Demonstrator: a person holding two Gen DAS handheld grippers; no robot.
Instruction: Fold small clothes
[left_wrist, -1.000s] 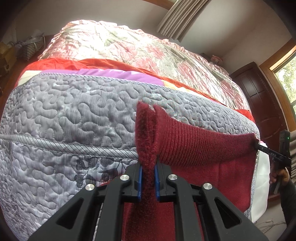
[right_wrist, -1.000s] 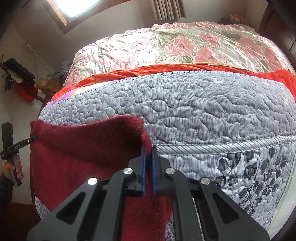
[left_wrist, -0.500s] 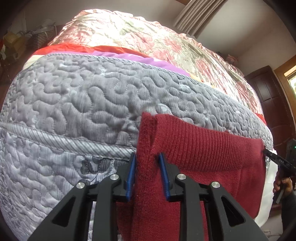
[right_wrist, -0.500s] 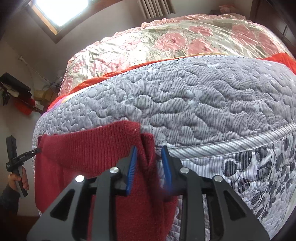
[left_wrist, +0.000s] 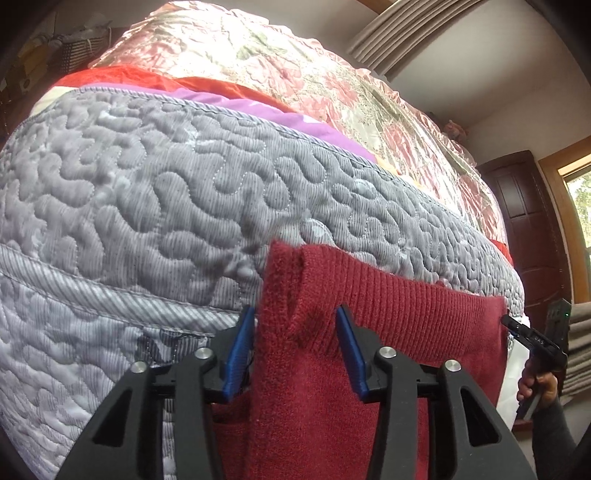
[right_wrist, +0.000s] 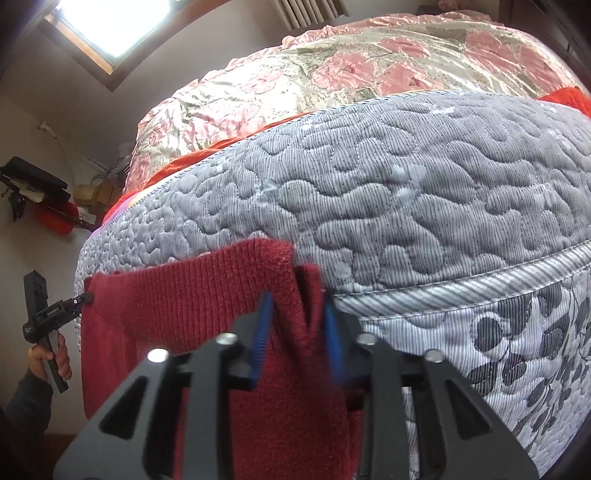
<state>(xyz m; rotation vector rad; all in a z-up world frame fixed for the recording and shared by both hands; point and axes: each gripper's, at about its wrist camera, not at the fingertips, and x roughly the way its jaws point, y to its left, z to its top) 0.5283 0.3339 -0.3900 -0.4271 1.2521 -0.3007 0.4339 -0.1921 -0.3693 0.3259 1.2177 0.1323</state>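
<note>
A dark red knit garment (left_wrist: 406, 314) (right_wrist: 177, 302) lies stretched along the near edge of the bed, on the grey quilted cover (left_wrist: 184, 203) (right_wrist: 406, 203), and hangs down the side. My left gripper (left_wrist: 293, 317) is open, its blue pads standing apart on either side of the garment's folded left corner. My right gripper (right_wrist: 297, 306) is open too, with the right corner loose between its pads. Each view shows the other gripper at the far corner: the right gripper (left_wrist: 532, 339) and the left gripper (right_wrist: 48, 314), each held in a hand.
A pink floral bedspread (left_wrist: 295, 66) (right_wrist: 332, 74) covers the far part of the bed, with red and purple sheets at its edge. A dark wooden door (left_wrist: 532, 221) stands to the right. Clutter and boxes (right_wrist: 92, 192) sit by the wall on the left.
Both grippers were shut on the garment's corners a second ago and have opened wide. The garment has been lowered onto the quilt's edge and both cameras have tilted closer to the bed.
</note>
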